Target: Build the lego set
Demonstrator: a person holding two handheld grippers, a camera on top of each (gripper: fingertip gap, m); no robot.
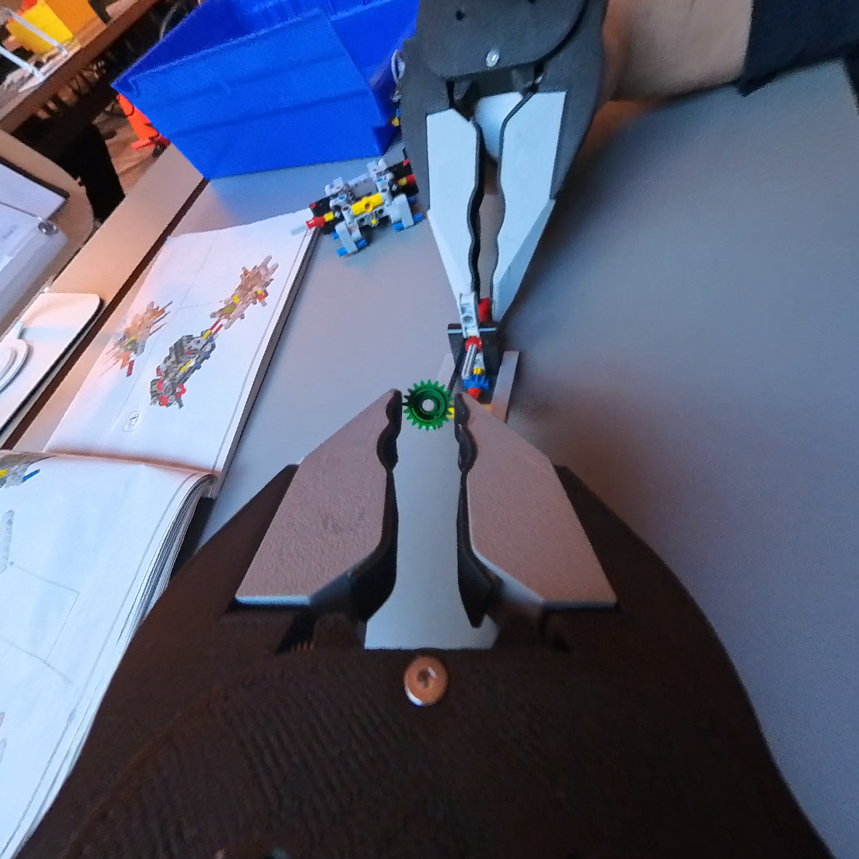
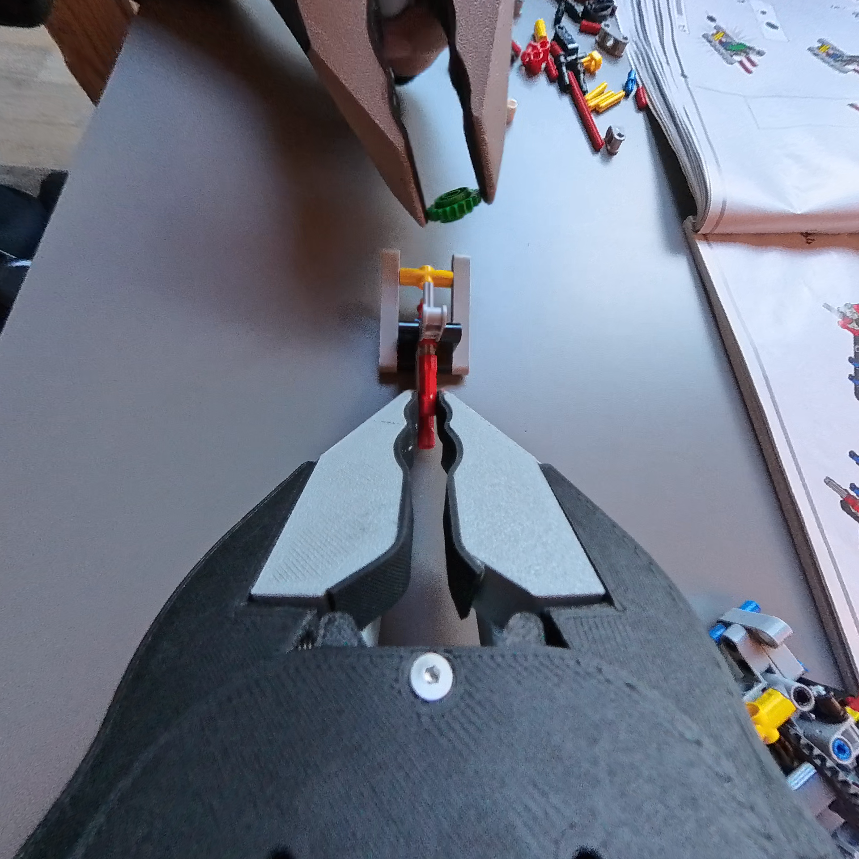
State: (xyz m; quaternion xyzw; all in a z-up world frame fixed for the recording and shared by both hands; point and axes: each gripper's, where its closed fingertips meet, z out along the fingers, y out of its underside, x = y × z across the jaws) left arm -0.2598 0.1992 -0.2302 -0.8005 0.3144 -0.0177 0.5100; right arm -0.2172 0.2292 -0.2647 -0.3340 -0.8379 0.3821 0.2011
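Left wrist view: we see our left gripper [image 1: 427, 409] clamping a green gear [image 1: 426, 406] beside the small assembly [image 1: 479, 367], the blue bin [image 1: 260, 93] behind. Right wrist view: our right gripper [image 2: 426, 409], levelled low over the table [image 2: 209, 325], pinches the red axle [image 2: 426, 399]; only here loose parts [image 2: 581, 69] show.

Dim, warm light w/ pinkish glare on tabletop [image 2: 186, 325]; fisheye warp at edges; nearby gripper bodies blurred.

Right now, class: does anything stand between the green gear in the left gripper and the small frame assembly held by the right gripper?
Nothing visible: only bare table separates the green gear from the frame assembly.
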